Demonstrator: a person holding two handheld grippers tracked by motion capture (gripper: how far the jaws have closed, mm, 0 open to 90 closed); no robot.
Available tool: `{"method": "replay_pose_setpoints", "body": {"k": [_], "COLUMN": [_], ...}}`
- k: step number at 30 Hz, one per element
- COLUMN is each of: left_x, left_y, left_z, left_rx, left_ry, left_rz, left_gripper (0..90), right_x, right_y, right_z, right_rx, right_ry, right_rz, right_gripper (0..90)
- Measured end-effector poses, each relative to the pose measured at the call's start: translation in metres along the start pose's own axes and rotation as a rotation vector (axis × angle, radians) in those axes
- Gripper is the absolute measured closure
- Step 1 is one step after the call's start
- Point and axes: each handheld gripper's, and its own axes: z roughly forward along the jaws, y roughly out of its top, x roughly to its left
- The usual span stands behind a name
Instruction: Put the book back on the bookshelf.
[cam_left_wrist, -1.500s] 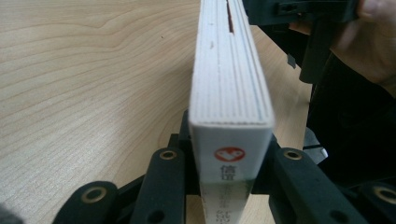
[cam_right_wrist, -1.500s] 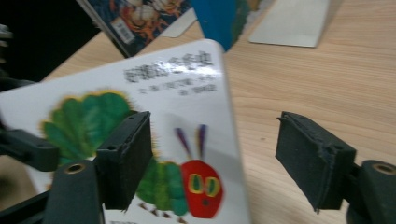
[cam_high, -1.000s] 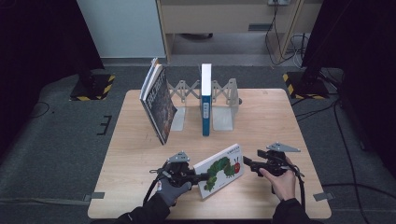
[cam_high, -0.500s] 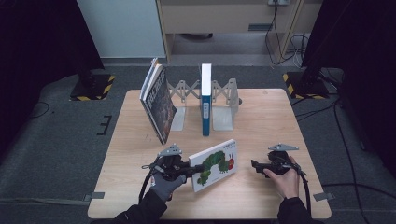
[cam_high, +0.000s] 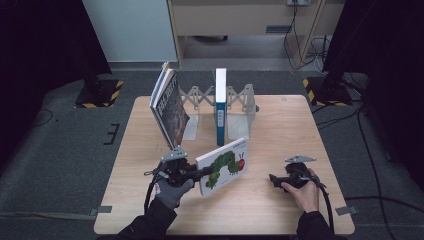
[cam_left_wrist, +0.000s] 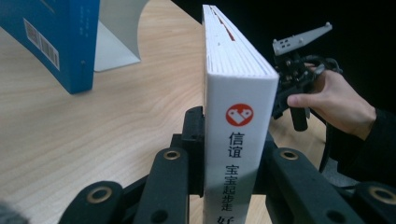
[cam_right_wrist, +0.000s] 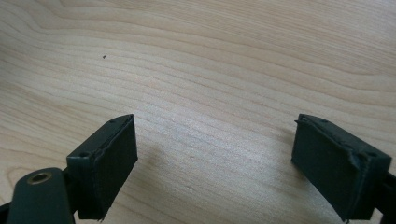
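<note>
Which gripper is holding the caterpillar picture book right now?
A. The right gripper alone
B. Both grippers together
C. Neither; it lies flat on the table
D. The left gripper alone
D: the left gripper has its jaws clamped on the spine of the caterpillar book, which is tilted up off the table, while the right gripper sits apart from it, jaws open over bare wood with nothing between them.

We identify a lab recording bay: one wooden desk (cam_high: 295, 125) on grey carpet (cam_high: 60, 150), black curtains (cam_high: 45, 40) at both sides, hazard-striped stand bases (cam_high: 100, 95), floor tape marks (cam_high: 111, 134), and loose cables (cam_high: 305, 30) behind.
</note>
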Motion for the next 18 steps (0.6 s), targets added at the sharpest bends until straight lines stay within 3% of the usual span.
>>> {"method": "replay_pose_setpoints", "body": {"k": [7, 15, 18], "left_x": [0.0, -0.003, -0.002], "left_y": [0.012, 0.033, 0.038], "left_z": [-0.001, 0.003, 0.008], "left_rx": [-0.029, -0.075, -0.089], "left_ry": [0.027, 0.079, 0.103], "left_rz": [0.013, 0.041, 0.033], "left_gripper": [74.4, 74.5, 74.4], "right_x": [0.003, 0.001, 0.001], "right_y": [-0.004, -0.009, -0.011], "right_z": [0.003, 0.005, 0.007], "right_rx": [-0.005, -0.051, -0.074], "right_ry": [-0.049, -0.057, -0.056], "right_rz": [-0.06, -0.052, -0.051], "right_gripper": [9.0, 4.2, 2.6]}}
